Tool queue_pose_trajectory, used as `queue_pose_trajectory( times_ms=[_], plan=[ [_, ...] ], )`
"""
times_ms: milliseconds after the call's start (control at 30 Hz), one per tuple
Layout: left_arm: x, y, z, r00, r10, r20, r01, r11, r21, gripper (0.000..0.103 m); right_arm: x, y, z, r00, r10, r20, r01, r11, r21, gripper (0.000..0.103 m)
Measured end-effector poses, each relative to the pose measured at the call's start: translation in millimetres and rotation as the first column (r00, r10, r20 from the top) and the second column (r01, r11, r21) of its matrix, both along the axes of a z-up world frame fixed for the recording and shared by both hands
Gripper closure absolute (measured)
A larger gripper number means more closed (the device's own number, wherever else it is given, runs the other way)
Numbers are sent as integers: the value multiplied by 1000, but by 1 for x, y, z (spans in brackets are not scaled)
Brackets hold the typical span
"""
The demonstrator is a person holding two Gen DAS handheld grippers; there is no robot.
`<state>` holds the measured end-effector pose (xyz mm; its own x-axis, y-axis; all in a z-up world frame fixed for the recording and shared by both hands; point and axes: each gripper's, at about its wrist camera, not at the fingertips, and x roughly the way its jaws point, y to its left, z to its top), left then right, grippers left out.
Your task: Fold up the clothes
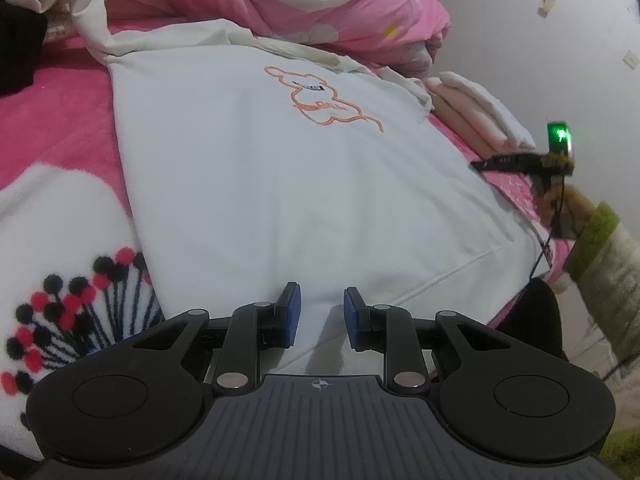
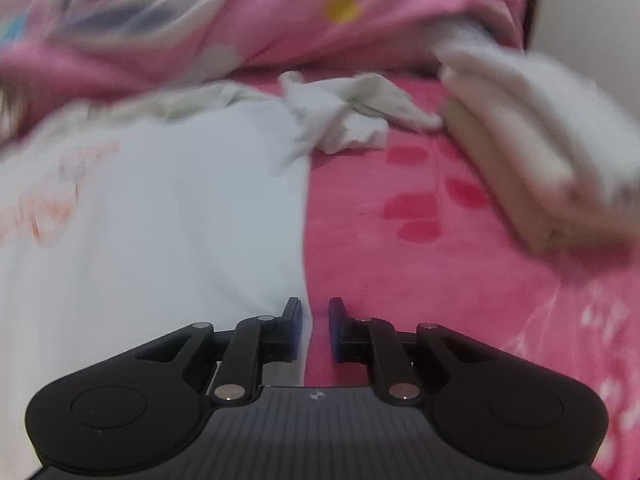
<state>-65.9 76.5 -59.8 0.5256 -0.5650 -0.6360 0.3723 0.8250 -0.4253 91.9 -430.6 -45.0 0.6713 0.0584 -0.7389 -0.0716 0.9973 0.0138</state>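
A pale white sweatshirt [image 1: 256, 168] with an orange bear outline [image 1: 324, 100] lies flat on the pink bed. My left gripper [image 1: 320, 316] hovers over its near hem, jaws open and empty. The right gripper shows in the left wrist view [image 1: 520, 162] at the sweatshirt's right edge. In the blurred right wrist view the right gripper [image 2: 315, 326] is open, straddling the sweatshirt's [image 2: 160, 208] right edge, nothing gripped. A crumpled sleeve [image 2: 344, 116] lies beyond it.
A folded stack of pale clothes [image 1: 476, 112] sits at the right, also in the right wrist view [image 2: 540, 148]. A pink quilt [image 1: 320, 0] is heaped behind. A fleece blanket with a dot pattern [image 1: 68, 312] lies left. A black garment [image 1: 20, 48] lies far left.
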Motion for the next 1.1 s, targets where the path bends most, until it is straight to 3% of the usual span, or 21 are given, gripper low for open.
queue_pose_trajectory(
  times_ms=[100, 233, 300, 433, 600, 667, 767, 800, 900, 1033, 1100],
  plan=[
    [2, 1, 0, 1000, -14, -4, 14, 1000, 0, 79, -4, 8, 20, 997, 37, 63, -35, 999, -33, 89],
    [3, 3, -1, 1000, -15, -7, 15, 1000, -12, 79, 12, 29, 14, 985, 173, 21, -174, 983, 66, 90],
    [2, 4, -2, 1000, -14, -7, 13, 1000, -20, 79, 33, 30, -2, 991, 135, -16, -135, 991, 20, 91],
    [3, 5, -3, 1000, -25, -10, 25, 999, -29, 79, 56, -2, -1, 998, -60, -4, 60, 998, 9, 91],
    [6, 8, -3, 999, -40, -23, 39, 998, -45, 79, 62, 21, 9, 991, 133, -29, -127, 979, 162, 91],
    [5, 10, -3, 999, -44, -24, 43, 998, -54, 79, 78, 33, -6, 986, 153, -69, -141, 979, 144, 92],
    [5, 11, -3, 998, -51, -24, 50, 997, -59, 79, 107, 21, -15, 1000, 12, -13, -11, 999, 47, 99],
    [5, 12, -3, 998, -55, -23, 53, 997, -60, 79, 112, 14, -13, 999, -45, -2, 45, 998, 33, 96],
    [6, 13, -3, 998, -65, -26, 63, 996, -67, 79, 111, 3, -1, 997, -77, 13, 76, 995, 62, 95],
    [8, 16, -5, 997, -70, -36, 67, 994, -88, 79, 94, 19, 6, 992, 128, -10, -121, 955, 270, 95],
    [8, 16, -5, 997, -72, -37, 68, 994, -91, 79, 103, 31, -11, 991, 126, -51, -114, 975, 190, 96]
  ],
)
